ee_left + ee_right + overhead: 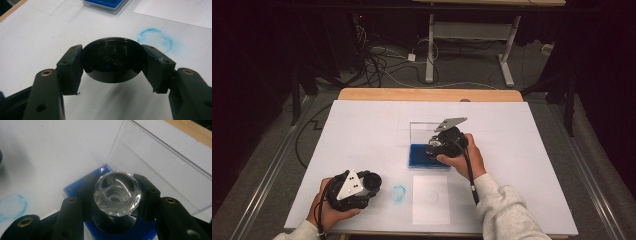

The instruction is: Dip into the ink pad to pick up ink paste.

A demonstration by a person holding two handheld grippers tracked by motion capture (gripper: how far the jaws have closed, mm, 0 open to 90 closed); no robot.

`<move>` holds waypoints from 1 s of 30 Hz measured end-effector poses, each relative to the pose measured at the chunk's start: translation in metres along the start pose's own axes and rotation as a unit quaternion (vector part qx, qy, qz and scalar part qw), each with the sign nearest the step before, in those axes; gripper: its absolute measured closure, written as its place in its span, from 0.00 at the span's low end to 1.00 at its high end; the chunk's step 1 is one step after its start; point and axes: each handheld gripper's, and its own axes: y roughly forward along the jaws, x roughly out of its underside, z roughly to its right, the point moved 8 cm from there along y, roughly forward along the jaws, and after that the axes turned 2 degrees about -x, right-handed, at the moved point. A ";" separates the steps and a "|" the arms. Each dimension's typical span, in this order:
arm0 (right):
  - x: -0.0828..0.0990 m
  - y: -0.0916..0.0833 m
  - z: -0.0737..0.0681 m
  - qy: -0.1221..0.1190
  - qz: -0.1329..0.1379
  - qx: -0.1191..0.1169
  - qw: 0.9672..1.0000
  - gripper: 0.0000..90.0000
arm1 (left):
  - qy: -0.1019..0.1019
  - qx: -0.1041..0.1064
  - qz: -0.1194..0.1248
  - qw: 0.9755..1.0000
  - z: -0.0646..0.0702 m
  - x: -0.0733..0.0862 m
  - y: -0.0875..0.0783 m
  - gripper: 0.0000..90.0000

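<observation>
Our right gripper [116, 195] is clenched on a stamp with a faceted clear knob [117, 193] and a black base, and we hold it directly over the blue ink pad [422, 155], which sits in its open clear case [424, 131] near the middle of the white table [362, 130]. Whether the stamp's face touches the pad we cannot tell. Our left gripper [112, 62] grasps a round black cap [113, 59] by its rim, the pads pressing on opposite sides, and hovers it over the table near the front left edge.

To ink well, we judge we should keep the stamp upright and press it flat and evenly on the pad, then lift straight up so the edge does not drag.

The upright clear lid of the case stands just behind the stamp, so any tilt backward could knock it. A white sheet of paper [431, 199] lies just in front of the case, bearing a faint round mark. Between the paper and our left hand there is a smudged blue ring [398, 193] on the table, close to the cap; we should keep the cap off it.
</observation>
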 end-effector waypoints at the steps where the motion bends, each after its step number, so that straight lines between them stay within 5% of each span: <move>1: 0.003 0.000 0.002 0.002 -0.002 0.001 1.000 0.63 | 0.001 0.000 -0.001 1.000 0.000 0.000 0.000 0.40; 11: 0.021 0.006 0.007 0.011 -0.025 0.003 1.000 0.63 | -0.002 0.004 -0.005 1.000 0.001 0.001 0.001 0.40; 30: 0.028 0.006 0.007 0.013 -0.004 0.008 1.000 0.63 | 0.003 0.000 -0.002 1.000 0.002 0.000 0.000 0.40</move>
